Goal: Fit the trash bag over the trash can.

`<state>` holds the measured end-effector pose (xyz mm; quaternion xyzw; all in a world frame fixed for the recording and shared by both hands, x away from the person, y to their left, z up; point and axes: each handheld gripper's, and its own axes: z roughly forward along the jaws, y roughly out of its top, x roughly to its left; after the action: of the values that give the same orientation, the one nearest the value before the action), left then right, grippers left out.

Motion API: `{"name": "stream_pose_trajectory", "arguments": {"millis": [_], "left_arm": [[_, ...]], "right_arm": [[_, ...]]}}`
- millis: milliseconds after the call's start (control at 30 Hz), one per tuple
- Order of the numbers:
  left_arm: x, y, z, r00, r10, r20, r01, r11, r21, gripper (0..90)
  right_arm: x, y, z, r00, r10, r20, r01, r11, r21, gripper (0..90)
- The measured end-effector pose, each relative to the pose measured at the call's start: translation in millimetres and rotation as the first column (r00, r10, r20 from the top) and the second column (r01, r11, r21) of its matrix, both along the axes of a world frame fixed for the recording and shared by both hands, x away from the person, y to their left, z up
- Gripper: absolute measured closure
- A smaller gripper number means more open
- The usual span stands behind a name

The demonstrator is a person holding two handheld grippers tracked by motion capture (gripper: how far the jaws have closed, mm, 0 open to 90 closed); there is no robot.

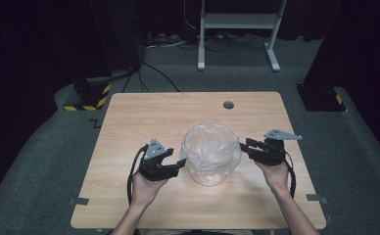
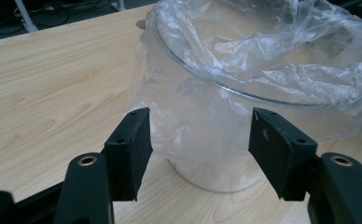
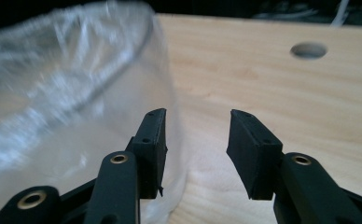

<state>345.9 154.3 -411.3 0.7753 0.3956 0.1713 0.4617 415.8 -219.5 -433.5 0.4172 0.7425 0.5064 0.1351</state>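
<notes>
A clear round container [image 1: 211, 169] lined with a crinkled transparent plastic bag [image 1: 210, 142] stands in the middle of the wooden table [image 1: 144, 112]. My left gripper [image 1: 177, 164] is at its left side, jaws open and pointing at the wall. In the left gripper view the gripper [image 2: 198, 121] faces the container [image 2: 202, 140] with the bag [image 2: 263, 51] folded over its rim; nothing is pinched. My right gripper [image 1: 244, 146] is at the container's right side, open. In the right gripper view the gripper [image 3: 197, 116] stands beside the bag-covered wall [image 3: 76, 102], over bare table.
A round cable hole [image 1: 228, 105] sits near the table's far edge, also seen as the hole [image 3: 308, 50] in the right gripper view. Beyond the table are a white metal stand [image 1: 237, 29], floor cables and a yellow-and-black striped base [image 1: 87, 95].
</notes>
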Motion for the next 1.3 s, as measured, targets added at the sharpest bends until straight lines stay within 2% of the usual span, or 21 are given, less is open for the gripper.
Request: {"name": "stream_pose_trajectory", "arguments": {"millis": [100,167,267,300,500,600,833,1000,1300], "left_arm": [[2.6,-2.3,-1.6,1.0,0.002,-0.001,-0.002,1.0,-0.001,39.4],[5.6,-4.8,-3.2,1.0,0.009,-0.004,-0.009,1.0,0.003,40.2],[8.8,-6.2,-4.4,0.9997,0.023,-0.008,-0.023,0.9997,0.002,40.8],[10.4,-6.0,-4.7,0.9995,0.029,-0.009,-0.029,0.9996,-0.001,40.8],[20.9,-6.9,-4.9,0.9976,0.065,-0.024,-0.065,0.9978,0.006,40.7],[23.8,-4.9,-5.3,0.9969,0.076,-0.022,-0.076,0.9969,-0.02,38.2],[17.4,6.3,-8.4,0.9965,0.083,-0.011,-0.083,0.9961,-0.029,33.5],[12.1,18.2,-10.5,0.9952,0.098,0.005,-0.097,0.9941,-0.048,32.1],[8.2,38.3,-16.9,0.986,0.167,-0.008,-0.167,0.9839,-0.064,32.1]], "right_arm": [[-3.5,-6.8,12.0,0.9994,-0.014,0.033,0.012,0.9991,0.04,55.4],[-5.4,-6.5,18.6,0.999,0.003,0.045,-0.006,0.9975,0.07,55.1],[-4.8,3.2,20.4,0.9983,0.032,0.048,-0.034,0.9982,0.048,56.7],[-4.2,5.1,19.8,0.9983,0.021,0.054,-0.023,0.999,0.038,56.6],[9.2,7.8,12.6,0.9999,-0.002,0.014,0.002,0.9993,0.037,55.8],[11.0,6.9,14.1,0.9998,-0.015,0.016,0.015,0.9994,0.03,51.7],[5.8,-3.3,18.8,0.9978,-0.048,0.046,0.048,0.9988,0.009,43.3],[0.4,-15.2,20.3,0.9971,-0.047,0.06,0.045,0.9986,0.029,40.4],[-6.9,-34.4,16.0,0.9966,-0.064,0.052,0.062,0.9973,0.039,39.2]]}}
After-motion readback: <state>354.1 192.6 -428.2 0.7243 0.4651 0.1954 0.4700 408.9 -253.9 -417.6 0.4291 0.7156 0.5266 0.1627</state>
